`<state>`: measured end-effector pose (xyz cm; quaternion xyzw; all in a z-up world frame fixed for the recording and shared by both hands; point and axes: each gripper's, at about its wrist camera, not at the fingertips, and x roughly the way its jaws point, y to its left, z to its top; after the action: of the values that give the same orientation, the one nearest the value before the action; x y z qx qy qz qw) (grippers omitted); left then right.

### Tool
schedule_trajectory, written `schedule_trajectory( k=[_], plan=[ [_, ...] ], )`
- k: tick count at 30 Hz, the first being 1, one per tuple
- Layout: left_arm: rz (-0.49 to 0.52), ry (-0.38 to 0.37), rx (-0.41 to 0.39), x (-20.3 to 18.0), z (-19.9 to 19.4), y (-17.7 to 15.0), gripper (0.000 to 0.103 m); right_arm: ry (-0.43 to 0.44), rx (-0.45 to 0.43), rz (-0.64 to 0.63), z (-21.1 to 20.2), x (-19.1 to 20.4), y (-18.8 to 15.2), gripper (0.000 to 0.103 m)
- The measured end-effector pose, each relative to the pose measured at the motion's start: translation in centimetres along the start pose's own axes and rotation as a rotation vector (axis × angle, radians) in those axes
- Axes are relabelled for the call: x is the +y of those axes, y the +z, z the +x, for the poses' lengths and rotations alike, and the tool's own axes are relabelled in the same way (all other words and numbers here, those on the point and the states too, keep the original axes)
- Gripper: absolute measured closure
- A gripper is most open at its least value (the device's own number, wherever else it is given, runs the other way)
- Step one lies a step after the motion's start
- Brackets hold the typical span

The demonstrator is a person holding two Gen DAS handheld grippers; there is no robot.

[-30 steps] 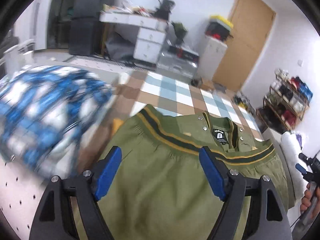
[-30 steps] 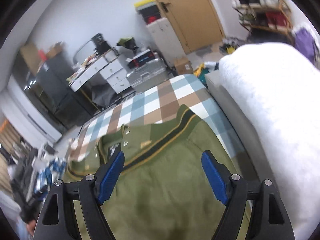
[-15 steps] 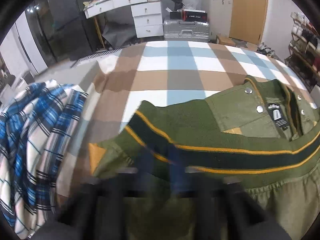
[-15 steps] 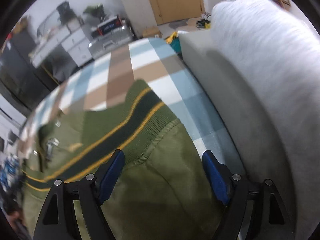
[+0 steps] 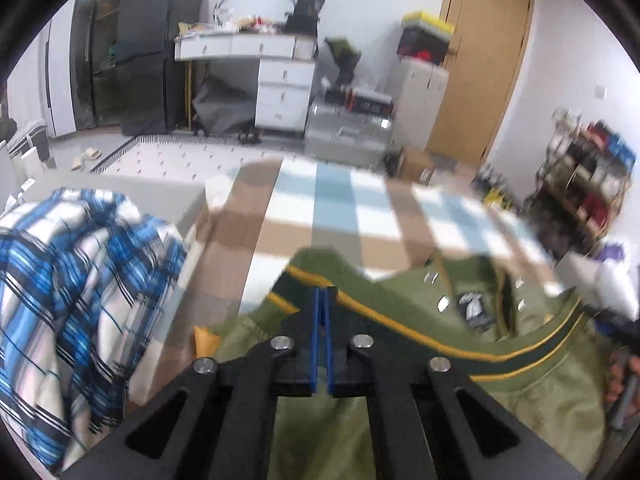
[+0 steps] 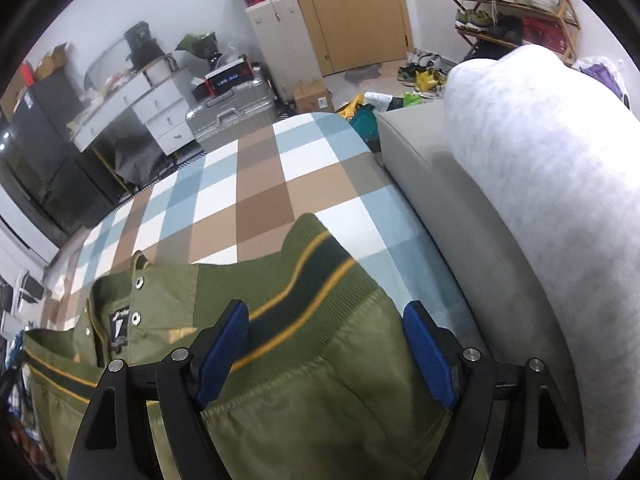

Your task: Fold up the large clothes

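— Jacket (image 6: 320, 380): where is it now, and what changed from a second ago?
— Olive green, spread on the checked blanket (image 6: 260, 184). The left gripper (image 5: 322, 300), wide open a second ago, has clamped onto its striped hem (image 5: 400, 320).
— And the right gripper (image 6: 324, 320)?
— Still gaping, now lower, straddling the hem's other corner without pinching it.

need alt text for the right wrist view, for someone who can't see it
The right gripper, fingers apart, hovers over the striped ribbed hem of an olive green jacket lying on a checked blanket. A grey sofa edge with a white cushion runs along the right, and a cluttered room lies behind.
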<state>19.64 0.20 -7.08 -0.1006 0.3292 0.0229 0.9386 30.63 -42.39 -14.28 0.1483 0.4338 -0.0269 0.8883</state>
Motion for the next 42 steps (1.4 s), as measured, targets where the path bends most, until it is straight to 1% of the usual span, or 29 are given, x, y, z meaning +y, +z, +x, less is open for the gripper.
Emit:
schedule_trajectory(
  k=[2,3,5,6,8,9,10,12,13,14,16,18,20,21,25,28,29,30,31,32,33,34,35,36,38,39,40,41,42],
  plan=[
    [-0.018,0.007,-0.047,0.6,-0.9,1.0,0.103,-0.027,0.015,-0.016,1.0,0.5,0.3,0.021],
    [-0.03,0.0,-0.05,1.0,-1.0,1.3,0.103,-0.04,0.032,-0.029,1.7,0.7,0.5,0.019],
    [-0.028,-0.008,-0.027,1.3,-0.2,1.7,0.103,-0.073,0.078,-0.063,3.2,1.2,0.5,0.019],
    [-0.022,-0.023,-0.008,1.2,0.2,1.5,0.103,-0.08,0.08,-0.066,3.3,1.2,0.4,0.019],
    [0.007,-0.034,0.085,0.7,1.7,0.7,0.103,-0.077,0.065,-0.075,2.9,1.3,0.3,0.019],
    [0.017,-0.027,0.121,0.4,2.3,0.4,0.092,-0.072,0.064,-0.08,2.7,1.2,0.2,0.019],
    [0.027,-0.016,0.168,0.1,3.3,0.0,0.066,-0.068,0.064,-0.08,2.6,1.2,0.2,0.019],
    [0.025,-0.014,0.205,-0.3,4.8,-0.6,0.042,-0.068,0.066,-0.071,2.5,1.0,0.1,0.019],
    [0.029,-0.006,0.211,-0.4,5.2,-0.7,0.042,-0.068,0.07,-0.07,2.6,1.0,0.1,0.019],
    [0.047,0.022,0.232,-0.7,6.0,-0.9,0.042,-0.069,0.07,-0.071,2.5,1.0,0.1,0.019],
    [0.091,0.101,0.28,-1.3,7.8,-1.3,0.042,-0.07,0.071,-0.075,2.6,1.0,0.1,0.019],
    [0.123,0.148,0.287,-1.4,8.9,-1.8,0.044,-0.071,0.073,-0.076,2.7,1.0,0.1,0.018],
    [0.152,0.181,0.261,-1.5,9.2,-2.1,0.09,-0.073,0.076,-0.075,2.9,1.0,0.1,0.018],
    [0.156,0.164,0.271,-1.4,9.2,-2.2,0.101,-0.071,0.077,-0.075,3.0,0.9,0.2,0.018],
    [0.163,0.141,0.216,-1.1,7.6,-2.1,0.102,-0.075,0.08,-0.074,3.2,0.9,0.3,0.018],
    [0.1,0.081,0.132,-0.3,4.7,-0.9,0.102,-0.074,0.059,-0.074,3.1,0.9,0.4,0.019],
    [0.089,0.058,0.117,-0.3,4.0,-0.5,0.102,-0.065,0.047,-0.065,3.0,0.8,0.4,0.022],
    [0.077,0.026,0.092,-0.2,2.9,0.0,0.102,-0.06,0.033,-0.058,2.8,0.6,0.5,0.034],
    [0.062,0.002,0.065,-0.1,1.9,0.4,0.102,-0.067,0.012,-0.05,2.6,0.4,0.6,0.041],
    [0.046,-0.021,0.041,0.1,1.0,0.9,0.102,-0.082,-0.002,-0.041,2.5,0.2,0.6,0.058],
    [0.028,-0.041,0.023,0.3,0.3,1.3,0.102,-0.084,-0.014,-0.03,2.2,-0.1,0.7,0.071],
    [0.011,-0.058,0.013,0.5,-0.2,1.7,0.102,-0.069,-0.025,-0.021,2.0,-0.4,0.8,0.076],
    [-0.01,-0.088,0.003,0.8,-0.9,2.2,0.102,-0.035,-0.04,-0.01,1.4,-0.7,0.9,0.084],
    [-0.026,-0.104,-0.007,1.1,-1.2,2.4,0.102,-0.011,-0.06,-0.006,0.7,-0.8,0.9,0.088],
    [-0.049,-0.131,-0.018,1.6,-1.8,2.8,0.102,0.049,-0.165,-0.027,-2.4,-0.5,1.0,0.09],
    [-0.067,-0.141,-0.028,2.0,-2.1,3.0,0.102,0.087,-0.198,-0.03,-3.7,-0.4,1.1,0.09],
    [-0.083,-0.153,-0.03,2.4,-2.1,3.2,0.102,0.134,-0.22,-0.019,-4.9,-0.4,1.3,0.091],
    [-0.1,-0.162,-0.034,2.8,-2.0,3.4,0.102,0.213,-0.236,0.014,-6.3,-0.8,1.8,0.091],
    [-0.122,-0.17,-0.035,3.3,-1.7,3.6,0.102,0.266,-0.228,0.042,-6.8,-1.1,2.3,0.091]
  ],
)
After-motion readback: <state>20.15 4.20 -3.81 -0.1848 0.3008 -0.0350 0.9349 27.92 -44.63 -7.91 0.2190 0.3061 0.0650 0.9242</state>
